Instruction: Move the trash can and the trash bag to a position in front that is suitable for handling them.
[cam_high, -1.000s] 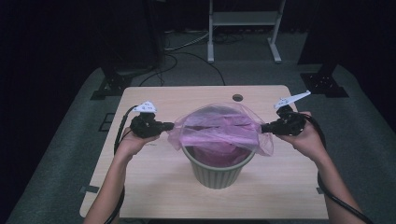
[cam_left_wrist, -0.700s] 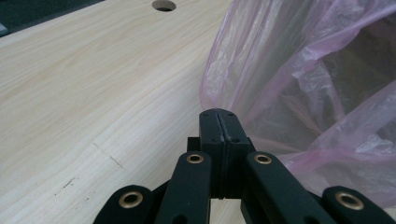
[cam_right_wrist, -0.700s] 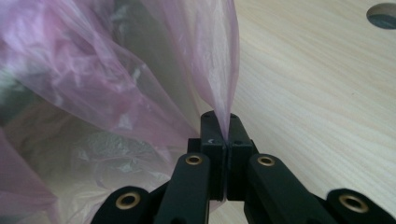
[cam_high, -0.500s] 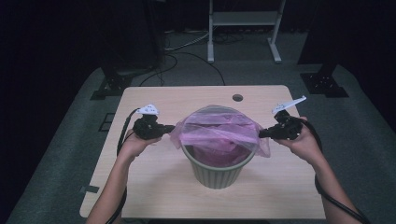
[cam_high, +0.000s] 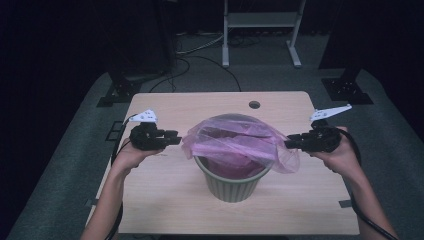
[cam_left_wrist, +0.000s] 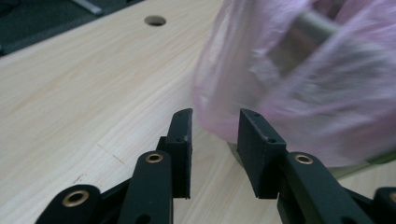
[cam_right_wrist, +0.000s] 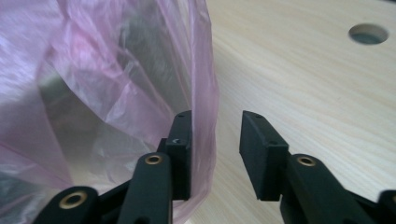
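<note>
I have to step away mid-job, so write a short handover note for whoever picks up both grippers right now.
Left gripper: open, holding nothing, just off the left edge of the translucent pink plastic bag.
Right gripper: open; a fold of the bag's film hangs between its jaws, unclamped.
Things: the bag sits in the ribbed grey-green round bin, mid wooden table.
Done: bag inside the bin, its mouth draped over the rim.
Left: probably regrip and pull the bunched film evenly down around the rim.

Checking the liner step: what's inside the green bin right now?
A pink plastic bag lines the green bin, its edge draped over the rim. The bag hides the bin's bottom, so any contents cannot be seen.
</note>
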